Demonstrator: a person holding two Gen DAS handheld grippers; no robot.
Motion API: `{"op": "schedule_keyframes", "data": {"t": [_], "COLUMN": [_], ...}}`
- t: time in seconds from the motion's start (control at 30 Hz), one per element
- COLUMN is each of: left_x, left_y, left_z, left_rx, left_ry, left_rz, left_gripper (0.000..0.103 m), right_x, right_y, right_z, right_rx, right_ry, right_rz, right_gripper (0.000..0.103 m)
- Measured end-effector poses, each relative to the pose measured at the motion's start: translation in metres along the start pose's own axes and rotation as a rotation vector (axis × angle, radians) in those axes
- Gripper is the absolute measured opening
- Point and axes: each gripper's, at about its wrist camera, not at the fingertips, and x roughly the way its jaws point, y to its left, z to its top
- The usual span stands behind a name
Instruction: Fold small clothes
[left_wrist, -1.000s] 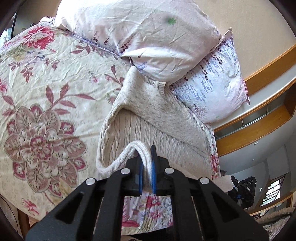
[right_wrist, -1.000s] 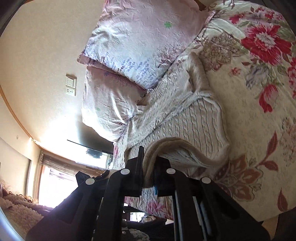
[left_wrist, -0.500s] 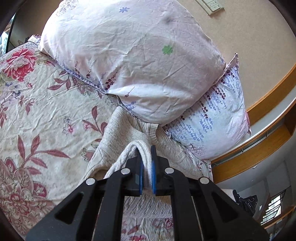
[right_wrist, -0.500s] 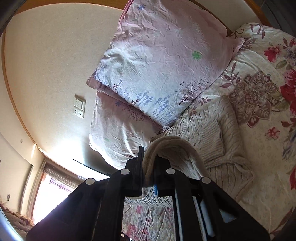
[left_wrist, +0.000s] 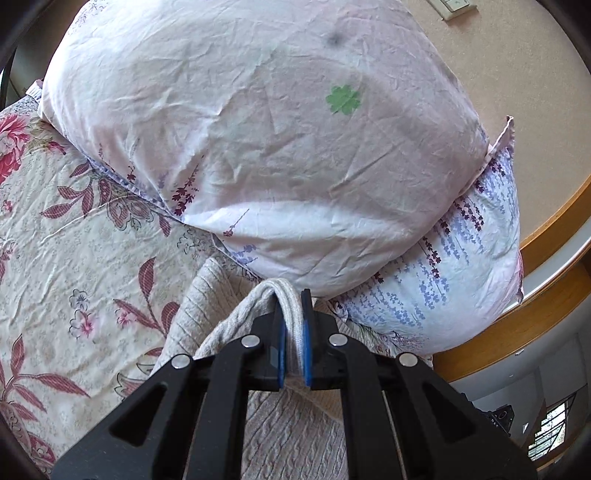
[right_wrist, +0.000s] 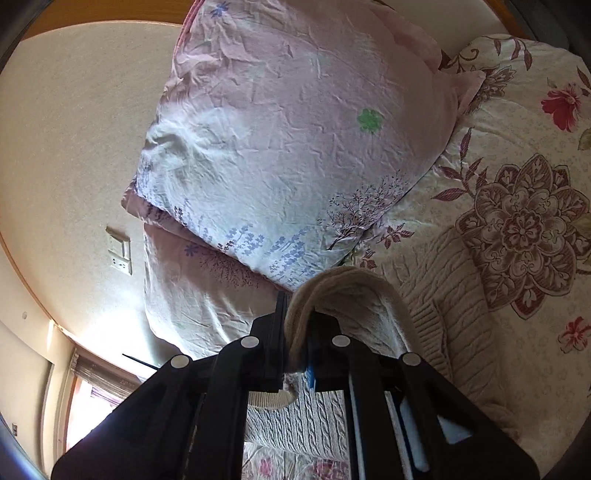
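While lying on a floral bedspread (left_wrist: 74, 240), a cream cable-knit sweater (left_wrist: 288, 435) is being gripped by both the left gripper (left_wrist: 291, 332) and the right gripper (right_wrist: 297, 332), beside pale pink pillows (left_wrist: 258, 129).

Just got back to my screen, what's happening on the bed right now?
A person is folding a cream knitted sweater on the flowered bedspread. Both tongs, the left and the right, are shut on an edge of it, held up near the two stacked pillows. The rest of the sweater lies on the bed.
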Motion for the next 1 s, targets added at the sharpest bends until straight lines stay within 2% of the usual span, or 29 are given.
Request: {"op": "schedule_keyframes", "data": {"t": [0.27, 0.67, 0.83, 0.93, 0.97, 1.0], "left_x": [0.048, 0.089, 0.101, 0.110, 0.111, 0.116], "left_y": [0.038, 0.041, 0.037, 0.033, 0.032, 0.029], "left_z": [0.003, 0.002, 0.001, 0.002, 0.003, 0.004], "left_rx": [-0.135, -0.122, -0.120, -0.121, -0.123, -0.125], "left_ry": [0.045, 0.097, 0.108, 0.124, 0.132, 0.137], "left_rz": [0.078, 0.166, 0.179, 0.177, 0.169, 0.160], "left_gripper": [0.006, 0.007, 0.007, 0.011, 0.011, 0.015], "right_x": [0.042, 0.080, 0.088, 0.092, 0.093, 0.093], "right_y": [-0.041, -0.071, -0.074, -0.073, -0.072, -0.070], "right_z": [0.017, 0.025, 0.026, 0.026, 0.026, 0.026], "right_rx": [0.094, 0.173, 0.192, 0.202, 0.204, 0.204], "right_ry": [0.030, 0.079, 0.099, 0.105, 0.104, 0.102], "right_rz": [-0.137, -0.240, -0.271, -0.280, -0.277, -0.276], "right_gripper": [0.009, 0.009, 0.010, 0.014, 0.018, 0.024]}}
